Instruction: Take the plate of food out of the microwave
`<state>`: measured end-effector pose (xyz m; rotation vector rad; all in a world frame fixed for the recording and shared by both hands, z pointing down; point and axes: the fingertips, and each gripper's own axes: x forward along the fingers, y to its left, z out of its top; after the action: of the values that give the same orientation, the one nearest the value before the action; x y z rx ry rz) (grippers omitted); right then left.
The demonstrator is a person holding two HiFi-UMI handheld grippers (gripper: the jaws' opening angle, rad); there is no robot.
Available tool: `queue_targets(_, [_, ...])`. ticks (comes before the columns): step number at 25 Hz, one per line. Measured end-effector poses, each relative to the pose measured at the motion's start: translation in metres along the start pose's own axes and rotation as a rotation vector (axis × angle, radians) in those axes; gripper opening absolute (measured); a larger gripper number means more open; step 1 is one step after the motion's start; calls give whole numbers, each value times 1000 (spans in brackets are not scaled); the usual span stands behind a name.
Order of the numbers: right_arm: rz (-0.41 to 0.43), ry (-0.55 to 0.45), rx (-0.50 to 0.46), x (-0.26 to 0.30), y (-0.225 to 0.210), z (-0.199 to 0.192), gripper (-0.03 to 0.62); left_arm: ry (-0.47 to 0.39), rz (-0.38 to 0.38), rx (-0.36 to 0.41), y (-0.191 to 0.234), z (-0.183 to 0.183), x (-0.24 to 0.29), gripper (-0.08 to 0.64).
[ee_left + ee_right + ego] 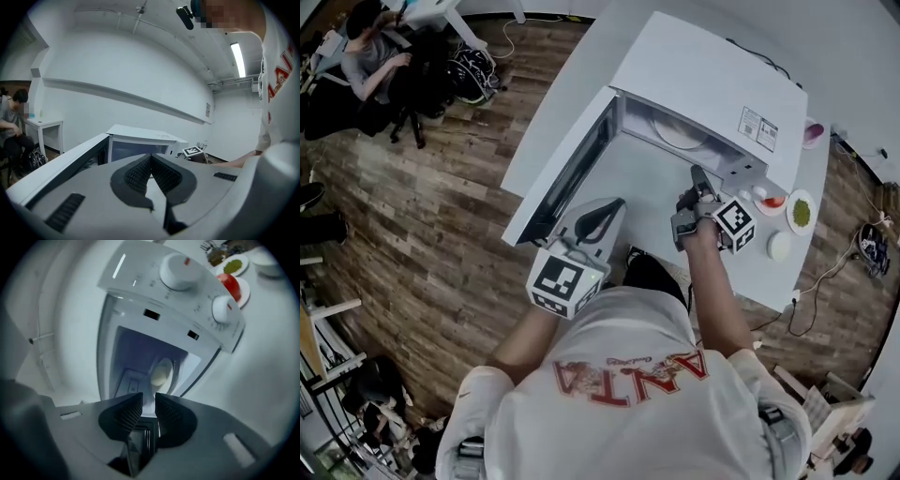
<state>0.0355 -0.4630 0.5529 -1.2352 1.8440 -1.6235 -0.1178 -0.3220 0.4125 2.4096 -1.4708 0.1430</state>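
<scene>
- At the far left a seated person shows in the head view and again at the edge of the left gripper view. The right gripper view does not take them in.
- The microwave door hangs wide open to the left. The left gripper view shows it edge-on as a long pale slab.
- My left tongs hover just beside the door's free end. Their own view shows the pads pressed together at the tip with nothing between them.
- The microwave stands on the white worktop. From above I see the plate of food inside the cavity, towards the back.
- The left gripper view shows the microwave's body but not the plate.
- The right gripper view, tilted over, looks straight into the cavity and shows the plate as a pale oval. I cannot make out what is on it.
- My right tongs sit at the cavity mouth, well short of the plate. Their pads stand a narrow gap apart and hold nothing.
- Only that view shows the two dials.
- To the right of the microwave stand a dish with something red, a dish of green and a white bowl.
</scene>
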Motion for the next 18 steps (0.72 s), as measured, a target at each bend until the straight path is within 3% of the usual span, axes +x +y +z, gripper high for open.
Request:
queue_targets(6, [-54,-63,183,43,-37,5,54,49,27,-24,11,-14,20,9])
queue_targets(18, [-120,-79,239,77,-63,7,44,86,43,-54,21,-29,30,9])
